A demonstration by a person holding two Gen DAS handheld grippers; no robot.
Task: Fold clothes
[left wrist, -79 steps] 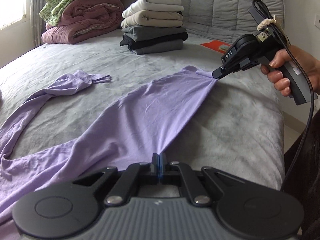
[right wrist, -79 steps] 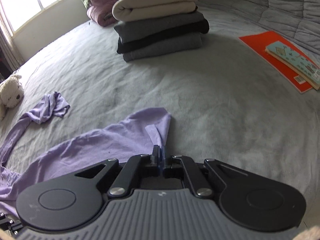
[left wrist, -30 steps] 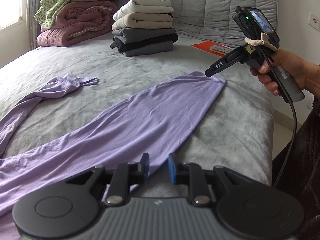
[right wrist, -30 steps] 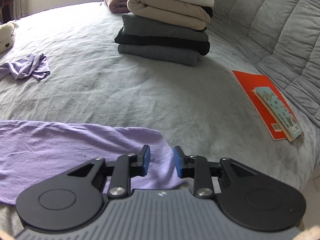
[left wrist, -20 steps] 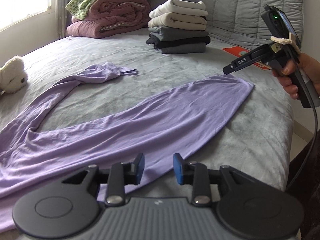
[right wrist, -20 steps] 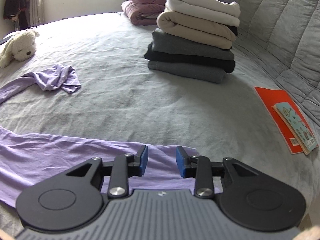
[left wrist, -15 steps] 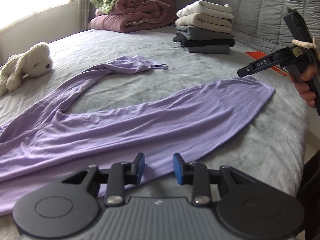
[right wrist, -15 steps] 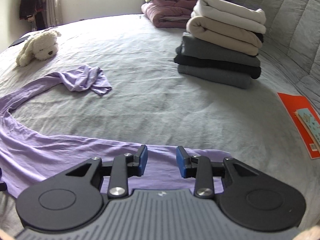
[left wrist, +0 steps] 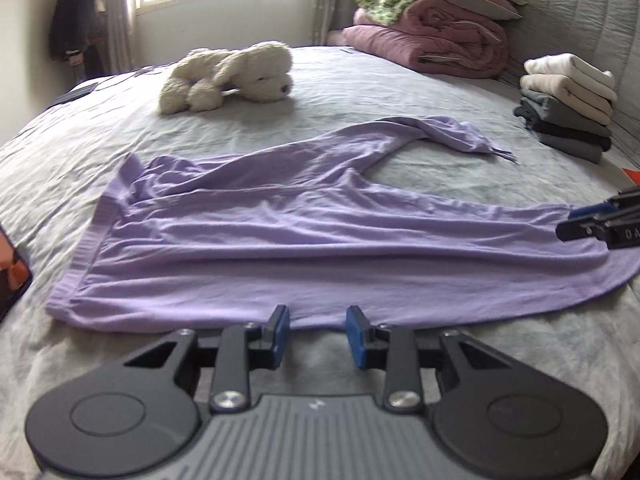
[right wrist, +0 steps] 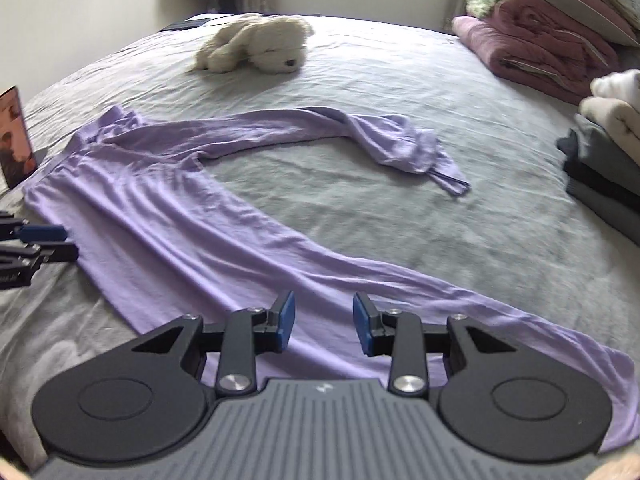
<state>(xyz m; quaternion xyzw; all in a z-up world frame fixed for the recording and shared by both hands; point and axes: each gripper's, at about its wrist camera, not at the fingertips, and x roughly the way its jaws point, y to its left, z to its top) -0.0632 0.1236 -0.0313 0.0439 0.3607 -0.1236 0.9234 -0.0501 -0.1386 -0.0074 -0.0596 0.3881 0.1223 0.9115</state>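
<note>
On the grey bed [left wrist: 360, 92], only my right view shows the picture [right wrist: 14, 136] beside the lavender trousers' [left wrist: 280, 240] waistband, legs stretched rightward, both my grippers [left wrist: 316, 334] [right wrist: 323, 322] gaping empty.

left wrist: low over the near bed [left wrist: 400, 80] edge, faces across the purple garment [left wrist: 280, 232] toward the window.
right wrist: low over the garment's leg end, faces the same way.
shared: garment, plush dog [left wrist: 228, 76], folded stack [left wrist: 568, 100].

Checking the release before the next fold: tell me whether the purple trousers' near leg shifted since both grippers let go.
Cannot tell. Both cameras swung left; the purple trousers lie flat on the bed, both grippers open.
</note>
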